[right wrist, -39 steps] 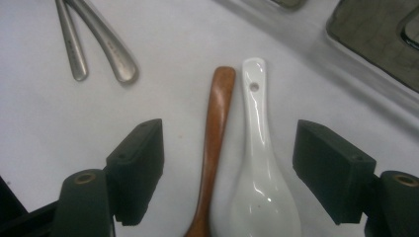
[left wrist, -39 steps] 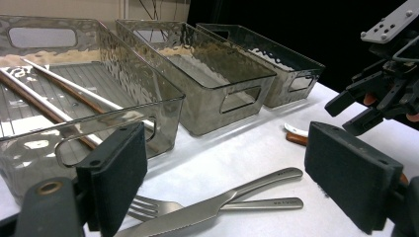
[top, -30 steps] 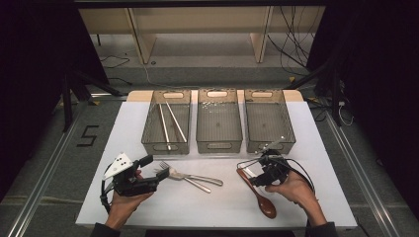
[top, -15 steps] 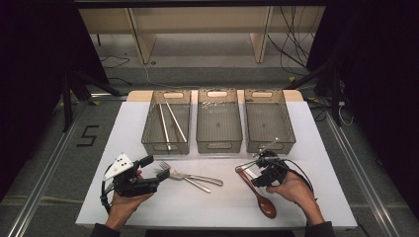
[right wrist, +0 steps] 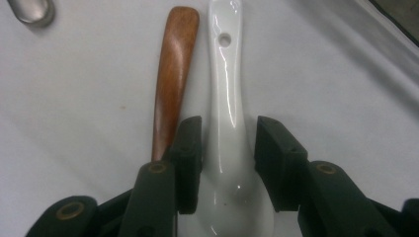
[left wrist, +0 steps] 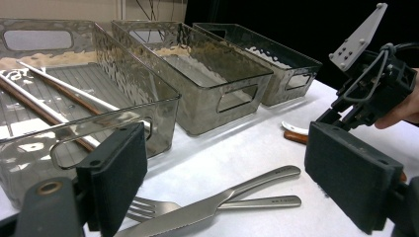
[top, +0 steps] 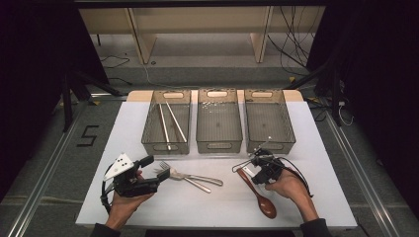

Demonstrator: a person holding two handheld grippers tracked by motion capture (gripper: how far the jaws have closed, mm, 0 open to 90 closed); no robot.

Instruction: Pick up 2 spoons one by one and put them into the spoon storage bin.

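1. The right claw [top: 253,165] sat low over the white table [top: 316,148], near its right front, and the person's right hand [top: 289,187] held it from behind.
2. In the right gripper view, a white ceramic spoon [right wrist: 228,123] lay flat on the table between the two black jaws, its bowl toward the camera and its holed handle pointing away.
3. The right claw's jaws had just been closing on that spoon; the left pad lay against the spoon's side, while a gap remained at the right pad, so the grasp was not yet complete.
4. A brown wooden spoon [right wrist: 170,84] lay just beside the white one, parallel to it and outside the left jaw.
5. In the high view the wooden spoon's bowl [top: 267,206] pointed toward the person.
6. The left claw [top: 160,174] stood released, jaws wide apart, resting at the table's left front in the left hand [top: 126,205].
7. A steel fork [left wrist: 222,203] and a knife [left wrist: 217,205] lay crossed between and ahead of its jaws.
8. Three clear bins stood in a row farther back; the left bin [top: 166,143] held chopsticks [top: 170,121].
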